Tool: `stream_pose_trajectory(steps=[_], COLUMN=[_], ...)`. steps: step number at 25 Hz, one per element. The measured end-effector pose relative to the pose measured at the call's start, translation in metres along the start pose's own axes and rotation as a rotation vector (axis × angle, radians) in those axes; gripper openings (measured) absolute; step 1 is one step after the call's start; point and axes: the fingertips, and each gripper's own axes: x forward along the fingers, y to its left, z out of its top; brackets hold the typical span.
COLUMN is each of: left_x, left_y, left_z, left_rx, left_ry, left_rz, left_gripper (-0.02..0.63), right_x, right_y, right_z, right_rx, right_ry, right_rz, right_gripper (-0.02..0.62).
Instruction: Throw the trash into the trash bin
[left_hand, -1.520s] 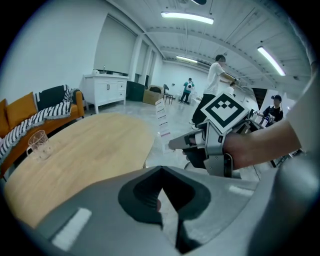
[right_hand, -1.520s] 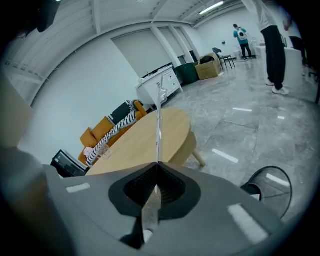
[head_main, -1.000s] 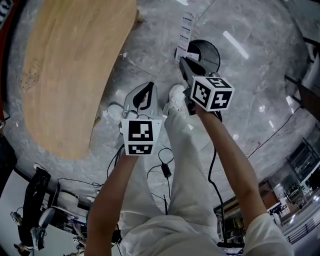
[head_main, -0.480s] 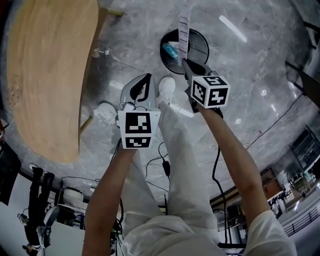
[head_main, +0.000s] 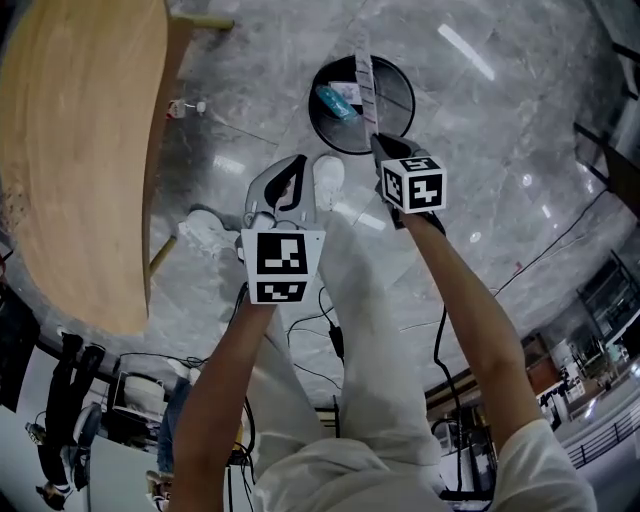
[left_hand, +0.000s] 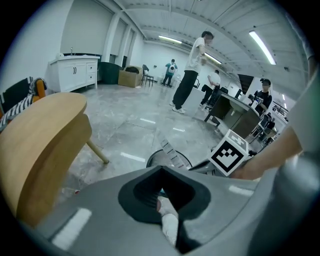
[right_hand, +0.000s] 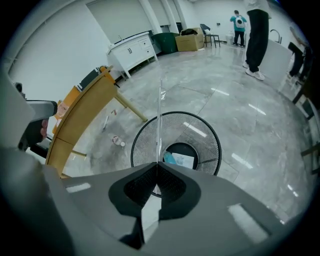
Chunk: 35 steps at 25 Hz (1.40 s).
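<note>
At the left, beside a wooden table (head_main: 80, 150), the left gripper (head_main: 297, 162) is pointing floorward, jaws closed. Something white is showing behind its tips; whether it is held is unclear. Rightward, the right gripper (head_main: 378, 141) is pinching one end of a long paper strip (head_main: 366, 80), hanging it over the mesh trash bin (head_main: 412, 100). The strip is probably feather-light, floppy and prone to fluttering, so an end grip suits it.
</note>
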Motion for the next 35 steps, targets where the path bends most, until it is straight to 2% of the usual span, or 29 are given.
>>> stream_pose_trajectory(steps=[7, 10, 14, 24, 28, 35], left_x=[0.009, 0.011, 0.006, -0.008, -0.019, -0.056], left_y=[0.0, 0.003, 0.008, 0.011, 0.009, 0.011], left_z=[-0.023, -0.031, -0.038, -0.02, -0.012, 0.002], left_rx=[-0.036, -0.041, -0.054, -0.039, -0.032, -0.023], left_ry=[0.016, 0.016, 0.017, -0.013, -0.024, -0.046], left_rz=[0.0, 0.002, 0.011, 0.016, 0.009, 0.027], left_gripper=[0.0, 0.0, 0.0, 0.0, 0.0, 0.0], right_x=[0.033, 0.046, 0.049, 0.032, 0.019, -0.026], right_y=[-0.013, -0.02, -0.015, 0.001, 0.009, 0.045], right_z=[-0.011, -0.01, -0.006, 0.015, 0.019, 0.052], right_rx=[0.008, -0.003, 0.011, -0.02, -0.04, -0.036], right_ry=[0.039, 0.043, 0.034, 0.007, 0.009, -0.098], right_rz=[-0.015, -0.061, -0.064, -0.072, -0.085, -0.067], right_gripper=[0.029, 0.037, 0.098, 0.091, 0.06, 0.048])
